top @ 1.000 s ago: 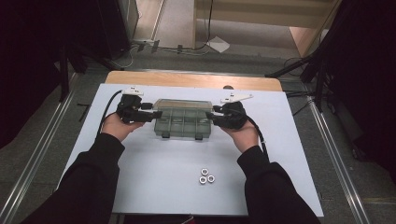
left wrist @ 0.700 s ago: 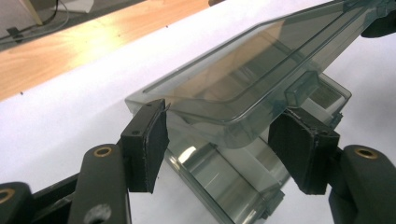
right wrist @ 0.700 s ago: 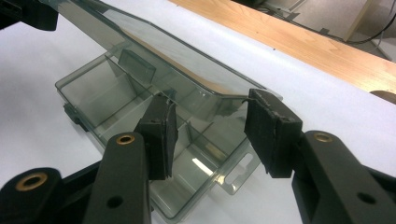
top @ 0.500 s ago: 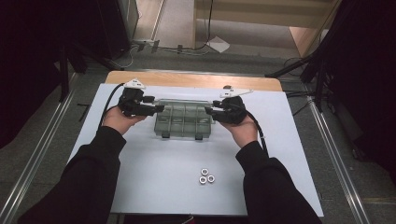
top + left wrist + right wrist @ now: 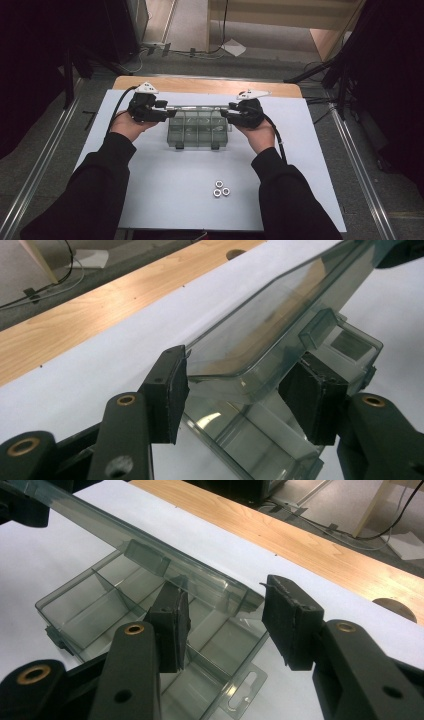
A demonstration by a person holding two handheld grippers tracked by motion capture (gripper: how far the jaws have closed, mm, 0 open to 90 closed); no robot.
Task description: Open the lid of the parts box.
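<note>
A clear plastic compartment box point(image 5: 200, 134) sits mid-table with its lid point(image 5: 200, 107) raised on edge along the far side. My left gripper point(image 5: 167, 114) is at the lid's left end. In the left gripper view the lid point(image 5: 270, 325) lies between the gripper's point(image 5: 245, 375) pads, which have just been closing and now press on it, above the empty box point(image 5: 240, 440). My right gripper point(image 5: 227, 114) is at the lid's right end. In the right gripper view the lid point(image 5: 100, 527) ends between the gripper's point(image 5: 225, 610) pads; one pad is at it, with a small gap at the other.
Three metal nuts point(image 5: 220, 189) lie together on the white mat point(image 5: 150, 190) toward the near edge. A bare wooden strip point(image 5: 200, 86) of the table runs behind the mat. Cables lie on the floor beyond.
The lid has swung up from lying flat on the box to standing on edge, and both grippers have moved slightly away with it. The nuts have not moved.
</note>
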